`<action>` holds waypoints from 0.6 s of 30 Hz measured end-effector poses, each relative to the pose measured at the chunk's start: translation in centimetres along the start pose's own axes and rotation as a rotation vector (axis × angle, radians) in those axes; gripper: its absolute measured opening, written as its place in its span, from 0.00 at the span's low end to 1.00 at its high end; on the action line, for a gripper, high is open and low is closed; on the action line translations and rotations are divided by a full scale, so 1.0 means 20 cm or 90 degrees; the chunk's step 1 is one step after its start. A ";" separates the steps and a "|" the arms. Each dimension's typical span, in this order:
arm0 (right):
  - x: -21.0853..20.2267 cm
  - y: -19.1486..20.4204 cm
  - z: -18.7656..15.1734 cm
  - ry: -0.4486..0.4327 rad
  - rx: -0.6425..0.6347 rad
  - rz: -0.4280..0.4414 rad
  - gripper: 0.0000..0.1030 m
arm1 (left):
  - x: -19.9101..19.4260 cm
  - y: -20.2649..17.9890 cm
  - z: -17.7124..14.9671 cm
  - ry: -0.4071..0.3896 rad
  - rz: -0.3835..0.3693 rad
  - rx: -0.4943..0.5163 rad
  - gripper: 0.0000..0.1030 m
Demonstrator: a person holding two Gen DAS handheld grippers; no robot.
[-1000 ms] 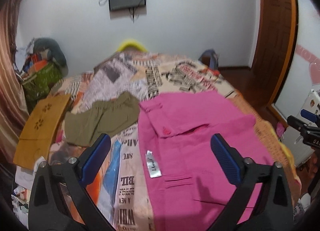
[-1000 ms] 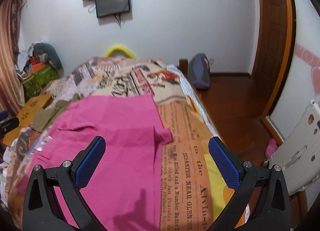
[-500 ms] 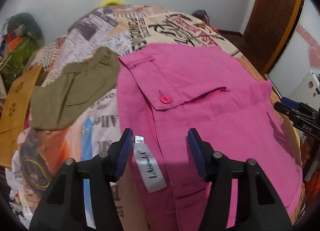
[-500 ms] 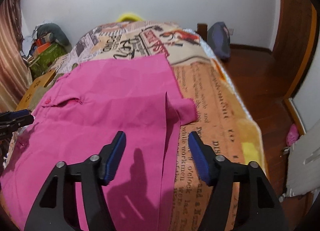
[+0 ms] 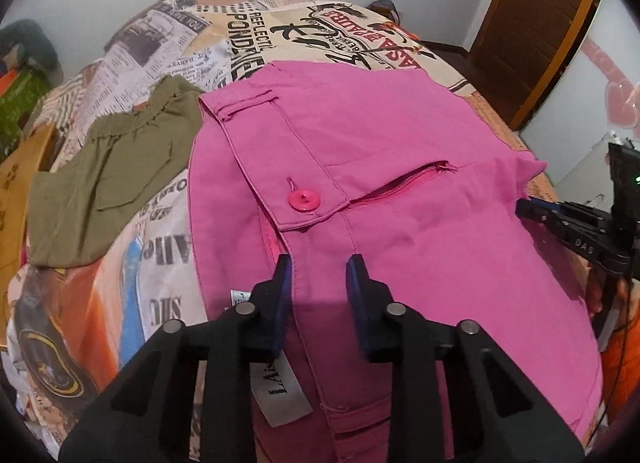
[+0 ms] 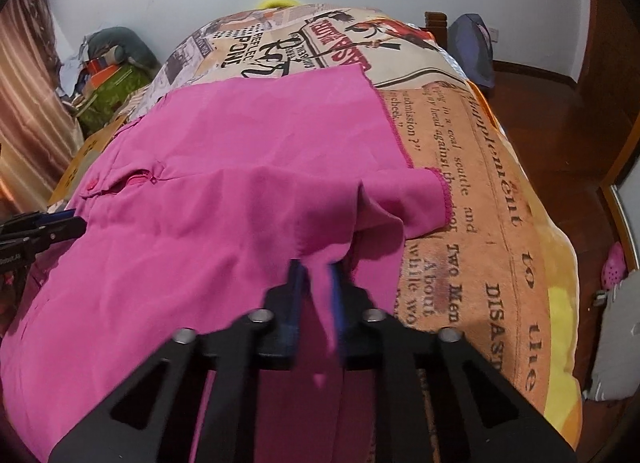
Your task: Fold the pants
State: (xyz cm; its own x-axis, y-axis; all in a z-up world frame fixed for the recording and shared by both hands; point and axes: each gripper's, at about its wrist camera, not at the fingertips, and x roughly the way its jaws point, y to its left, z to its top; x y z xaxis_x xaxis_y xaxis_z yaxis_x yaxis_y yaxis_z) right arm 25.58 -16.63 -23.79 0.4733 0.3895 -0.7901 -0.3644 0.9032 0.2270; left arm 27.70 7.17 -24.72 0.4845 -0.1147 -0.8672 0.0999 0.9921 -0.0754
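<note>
Pink pants [image 5: 400, 167] lie spread on the bed [image 6: 500, 191], waistband at left, beside olive shorts [image 5: 108, 183]. Left tongs [image 5: 319, 275] are narrowing over the near waist edge, cloth between the pads but not yet pressed. Right tongs [image 6: 316, 279] pinch a thin ridge of the leg hem. Risk: the left may catch only one layer, so the fold would skew.
</note>
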 end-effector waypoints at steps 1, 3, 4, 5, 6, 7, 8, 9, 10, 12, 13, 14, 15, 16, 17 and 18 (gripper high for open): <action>-0.01 0.00 0.00 -0.004 -0.003 -0.002 0.06 | 0.00 -0.01 0.00 0.000 0.014 0.006 0.08; -0.03 0.01 0.00 -0.016 -0.012 -0.009 0.05 | 0.00 -0.01 0.01 0.001 0.029 0.010 0.05; -0.04 0.01 0.01 -0.021 -0.017 -0.016 0.05 | -0.01 -0.01 0.01 0.000 0.029 0.006 0.04; -0.05 0.02 0.01 -0.024 -0.024 -0.024 0.05 | -0.02 0.00 0.01 -0.002 0.030 0.006 0.04; -0.05 0.02 0.01 -0.025 -0.033 -0.033 0.05 | -0.04 -0.01 0.01 -0.007 0.035 0.012 0.03; -0.06 0.03 0.00 -0.020 -0.042 -0.037 0.04 | -0.06 -0.01 0.02 -0.016 0.045 0.022 0.03; -0.06 0.04 -0.02 -0.015 -0.058 -0.047 0.04 | -0.08 -0.03 0.02 -0.026 0.056 0.036 0.03; -0.06 0.04 -0.02 -0.012 -0.066 -0.053 0.04 | -0.10 -0.04 0.01 -0.034 0.067 0.055 0.03; -0.05 0.04 -0.03 -0.004 -0.081 -0.062 0.04 | -0.11 -0.05 0.01 -0.041 0.077 0.070 0.03; -0.04 0.03 -0.07 0.010 -0.097 -0.077 0.03 | -0.12 -0.07 0.02 -0.041 0.092 0.095 0.03; -0.04 0.03 -0.07 0.012 -0.095 -0.077 0.03 | -0.11 -0.07 0.02 -0.036 0.096 0.101 0.03; -0.05 0.01 -0.08 0.011 -0.085 -0.070 0.03 | -0.10 -0.06 0.02 -0.030 0.097 0.101 0.03; -0.05 0.00 -0.08 0.011 -0.076 -0.065 0.03 | -0.09 -0.06 0.02 -0.024 0.095 0.100 0.03; -0.05 -0.01 -0.09 0.011 -0.067 -0.060 0.03 | -0.07 -0.05 0.02 -0.016 0.093 0.096 0.04; -0.05 -0.02 -0.09 0.014 -0.062 -0.056 0.03 | -0.02 -0.03 0.01 0.001 0.090 0.088 0.04; -0.04 -0.01 -0.09 0.015 -0.061 -0.056 0.03 | 0.00 -0.02 0.00 0.011 0.087 0.083 0.04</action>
State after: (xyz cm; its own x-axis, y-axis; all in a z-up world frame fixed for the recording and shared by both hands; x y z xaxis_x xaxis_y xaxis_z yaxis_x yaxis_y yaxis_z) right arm 23.86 -17.47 -24.23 0.4881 0.3035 -0.8183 -0.3975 0.9120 0.1011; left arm 27.72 6.71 -24.75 0.4867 0.0230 -0.8733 0.1457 0.9835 0.1071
